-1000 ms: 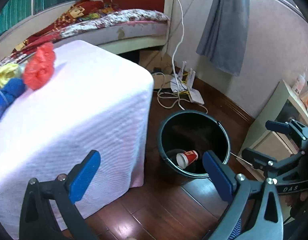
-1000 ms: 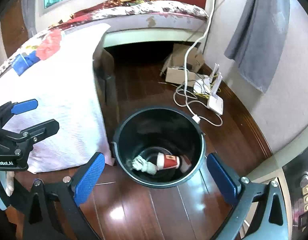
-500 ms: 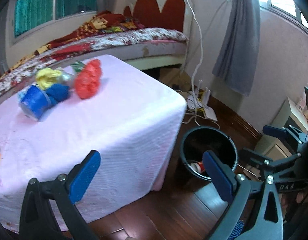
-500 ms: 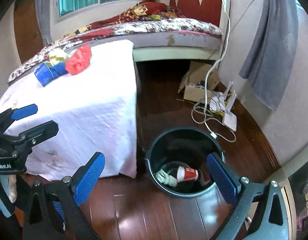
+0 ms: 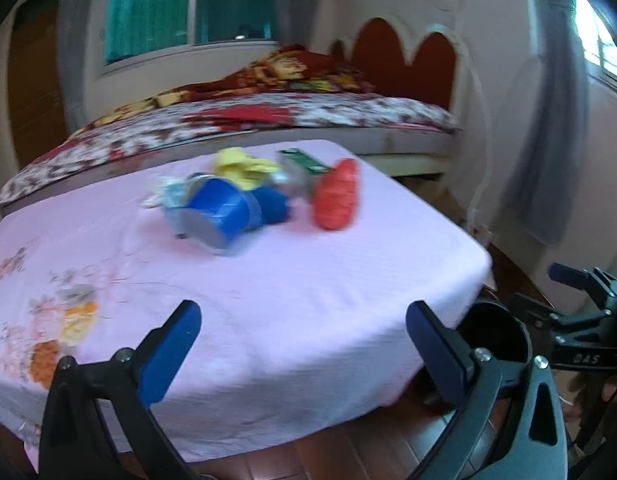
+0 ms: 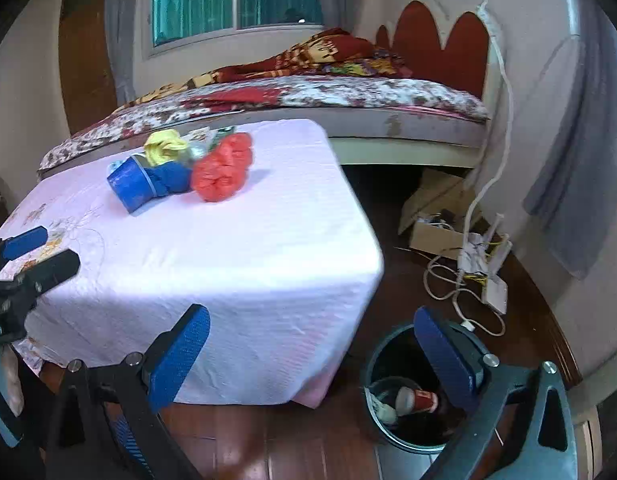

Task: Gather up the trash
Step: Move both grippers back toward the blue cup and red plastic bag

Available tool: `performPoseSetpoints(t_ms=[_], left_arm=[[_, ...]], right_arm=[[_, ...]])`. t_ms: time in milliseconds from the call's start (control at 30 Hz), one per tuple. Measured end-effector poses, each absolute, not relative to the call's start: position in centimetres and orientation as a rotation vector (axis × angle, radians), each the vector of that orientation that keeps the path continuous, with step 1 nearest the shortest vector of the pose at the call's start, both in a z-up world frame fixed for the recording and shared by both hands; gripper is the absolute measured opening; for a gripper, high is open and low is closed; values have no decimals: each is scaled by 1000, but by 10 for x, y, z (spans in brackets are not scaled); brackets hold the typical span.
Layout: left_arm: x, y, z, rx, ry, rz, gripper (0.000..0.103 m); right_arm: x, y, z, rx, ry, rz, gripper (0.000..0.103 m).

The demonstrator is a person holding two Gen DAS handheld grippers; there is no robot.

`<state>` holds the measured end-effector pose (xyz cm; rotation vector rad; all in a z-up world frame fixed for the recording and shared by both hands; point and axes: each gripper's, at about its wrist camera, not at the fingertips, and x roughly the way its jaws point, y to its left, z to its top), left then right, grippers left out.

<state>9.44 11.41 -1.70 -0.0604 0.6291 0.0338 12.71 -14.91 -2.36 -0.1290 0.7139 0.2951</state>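
Trash lies at the far side of the pink-clothed table (image 5: 268, 280) (image 6: 212, 248): a red crumpled bag (image 5: 337, 196) (image 6: 223, 168), a blue cup on its side (image 5: 216, 216) (image 6: 130, 185), blue cloth (image 6: 170, 178), a yellow wad (image 5: 244, 166) (image 6: 164, 146) and a green packet (image 5: 304, 162). A black bin (image 6: 392, 404) (image 5: 496, 336) on the floor right of the table holds a red paper cup (image 6: 418, 398). My left gripper (image 5: 300, 354) is open over the table's near edge. Beside the bin, my right gripper (image 6: 308, 354) is open and holds nothing.
A bed (image 6: 348, 96) stands behind the table under a window. Right of it, a cardboard box (image 6: 432, 216), white cables and a power strip (image 6: 492, 280) lie on the wooden floor. Grey curtain (image 6: 580, 184) hangs at the right wall.
Both grippers have risen and swung left, away from the bin and toward the table top. The trash pile has come toward the middle of both views. Nothing was picked up.
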Motion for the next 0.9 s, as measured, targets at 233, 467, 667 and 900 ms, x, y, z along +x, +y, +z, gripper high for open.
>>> performPoseSetpoints(t_ms=[233,467,667,900], left_arm=[[115,167,-27,-78,628,137,102],[147,191,-32,-101,644,157,102],[169,185,-34,-125,641,160,102],[207,183,-37,-163,649,233,102]], right_arm=[[151,-104,-18,-159,689,323,103],[178,-75,-21,-155,696,330,103],[208,-62,-33,-168,722,337,103],[244,-57,-41,-166,727,330,103]])
